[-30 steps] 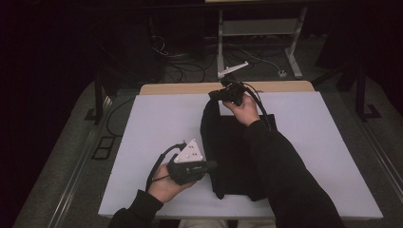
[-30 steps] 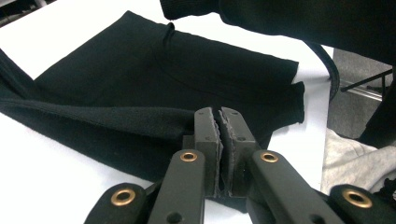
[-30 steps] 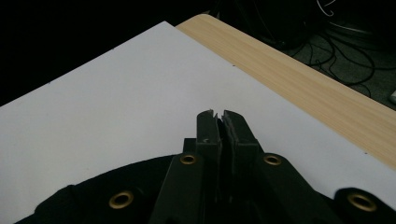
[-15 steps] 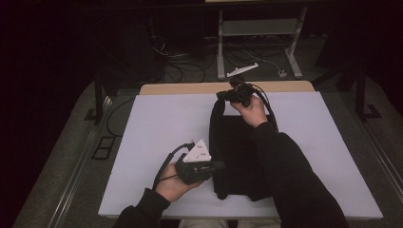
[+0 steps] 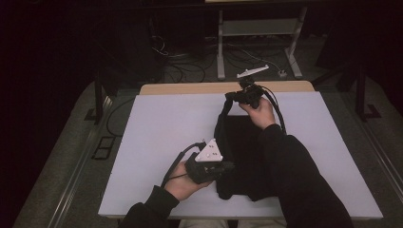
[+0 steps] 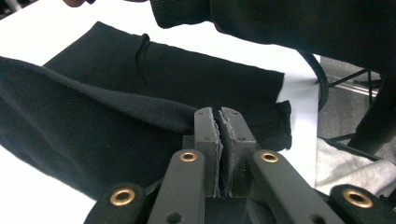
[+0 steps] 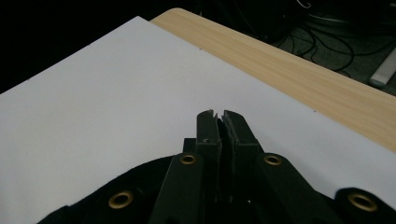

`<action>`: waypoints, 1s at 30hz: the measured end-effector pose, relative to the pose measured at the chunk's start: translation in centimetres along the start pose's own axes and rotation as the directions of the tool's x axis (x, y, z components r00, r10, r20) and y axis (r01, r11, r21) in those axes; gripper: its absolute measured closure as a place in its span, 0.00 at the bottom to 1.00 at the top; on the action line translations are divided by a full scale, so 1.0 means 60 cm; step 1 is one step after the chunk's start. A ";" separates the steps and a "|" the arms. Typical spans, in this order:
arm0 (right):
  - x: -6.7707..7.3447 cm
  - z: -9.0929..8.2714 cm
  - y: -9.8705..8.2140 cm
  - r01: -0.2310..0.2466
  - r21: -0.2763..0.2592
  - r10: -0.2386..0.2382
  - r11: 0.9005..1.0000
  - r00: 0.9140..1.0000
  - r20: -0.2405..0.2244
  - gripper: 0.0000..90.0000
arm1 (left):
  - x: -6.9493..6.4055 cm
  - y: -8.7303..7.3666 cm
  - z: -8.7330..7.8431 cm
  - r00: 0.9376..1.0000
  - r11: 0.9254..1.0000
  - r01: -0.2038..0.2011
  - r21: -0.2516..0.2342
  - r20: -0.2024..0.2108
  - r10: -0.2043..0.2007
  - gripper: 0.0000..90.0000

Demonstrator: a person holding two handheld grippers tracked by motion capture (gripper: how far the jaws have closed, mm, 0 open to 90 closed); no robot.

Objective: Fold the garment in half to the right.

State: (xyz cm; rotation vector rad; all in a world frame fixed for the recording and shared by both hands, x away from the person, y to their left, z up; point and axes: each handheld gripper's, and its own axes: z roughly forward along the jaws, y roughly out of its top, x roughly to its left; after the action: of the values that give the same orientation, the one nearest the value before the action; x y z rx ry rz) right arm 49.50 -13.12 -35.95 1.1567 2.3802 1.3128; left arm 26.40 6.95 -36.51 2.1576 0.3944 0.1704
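Black garment (image 5: 240,156) stretched farther than before

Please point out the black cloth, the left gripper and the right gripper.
cloth (image 5: 240,156), high view, flat middle part
left gripper (image 6: 220,122), left gripper view, between the jaw tips
right gripper (image 7: 218,122), right gripper view, between the jaw tips

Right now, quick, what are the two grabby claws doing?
Left gripper: closed, pinching the near edge of the black garment.
Right gripper: closed, holding the garment's far end, lifted off the white table.
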 end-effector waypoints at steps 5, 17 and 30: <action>-0.007 -0.004 -0.006 0.003 0.000 -0.003 1.000 1.000 0.006 0.94 | -0.003 0.003 0.012 1.000 1.000 -0.005 0.001 0.008 0.005 0.94; -0.031 -0.019 -0.022 -0.028 -0.007 0.028 1.000 0.999 0.020 0.94 | -0.008 0.016 0.038 1.000 1.000 -0.013 0.014 0.028 0.013 0.94; -0.055 -0.033 -0.036 -0.062 -0.003 0.062 0.998 0.997 0.038 0.94 | -0.012 0.034 0.064 0.998 1.000 -0.024 0.005 0.054 0.024 0.94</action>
State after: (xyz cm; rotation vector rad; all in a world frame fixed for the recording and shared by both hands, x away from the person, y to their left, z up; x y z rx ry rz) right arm 49.59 -17.36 -37.15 1.2528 2.3337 1.2994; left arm 27.16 2.65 -37.07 2.1685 0.3382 0.1242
